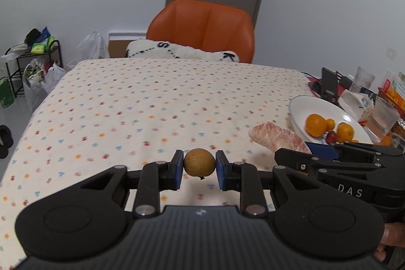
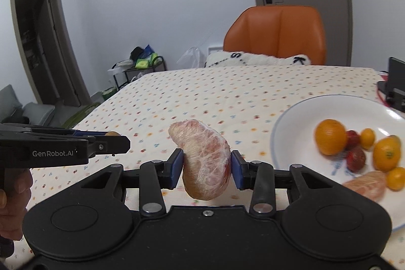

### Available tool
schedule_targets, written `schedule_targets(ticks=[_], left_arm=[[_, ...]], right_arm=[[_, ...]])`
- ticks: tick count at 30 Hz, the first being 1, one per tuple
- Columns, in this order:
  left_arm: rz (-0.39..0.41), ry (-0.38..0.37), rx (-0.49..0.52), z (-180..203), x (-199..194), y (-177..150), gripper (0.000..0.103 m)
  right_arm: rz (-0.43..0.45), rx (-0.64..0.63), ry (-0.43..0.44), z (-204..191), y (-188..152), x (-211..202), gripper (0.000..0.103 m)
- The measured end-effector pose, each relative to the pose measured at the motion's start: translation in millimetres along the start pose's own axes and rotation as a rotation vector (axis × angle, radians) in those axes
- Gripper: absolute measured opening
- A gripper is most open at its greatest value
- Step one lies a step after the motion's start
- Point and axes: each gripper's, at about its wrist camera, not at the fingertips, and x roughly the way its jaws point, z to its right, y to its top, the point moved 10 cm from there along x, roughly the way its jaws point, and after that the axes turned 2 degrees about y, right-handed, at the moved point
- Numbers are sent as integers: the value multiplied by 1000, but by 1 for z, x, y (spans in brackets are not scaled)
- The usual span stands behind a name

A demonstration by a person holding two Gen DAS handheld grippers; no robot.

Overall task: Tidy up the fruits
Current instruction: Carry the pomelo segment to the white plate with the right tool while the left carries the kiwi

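My left gripper [image 1: 199, 168] is shut on a small round brown fruit [image 1: 199, 162], held above the flowered tablecloth. My right gripper [image 2: 206, 170] is shut on a peeled pink pomelo segment [image 2: 205, 161], also held off the table; the segment [image 1: 276, 139] shows to the right in the left wrist view. A white plate [image 2: 291, 123] lies to the right with oranges [image 2: 330, 136], small dark red fruits [image 2: 355, 158] and another pomelo piece [image 2: 367, 185]. The left gripper [image 2: 111, 137] appears at the left edge of the right wrist view.
An orange chair [image 1: 205, 29] with a white cushion [image 1: 182, 51] stands behind the table. Glasses [image 1: 383, 115], a phone stand [image 1: 329, 82] and packets crowd the far right edge. A black rack [image 1: 33, 60] with bags stands on the floor at left.
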Motion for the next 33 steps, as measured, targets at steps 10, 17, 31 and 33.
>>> schedule_targets(ticks=[10, 17, 31, 33], left_arm=[[8, -45, 40, 37, 2, 5, 25], [19, -83, 69, 66, 4, 10, 25], [16, -146, 118, 111, 15, 14, 25], [14, -150, 123, 115, 17, 13, 25]], right_arm=[[45, 41, -57, 31, 0, -29, 38], [69, 72, -105, 57, -2, -48, 38], [92, 120, -188, 98, -7, -70, 38], [94, 126, -196, 103, -7, -70, 38]])
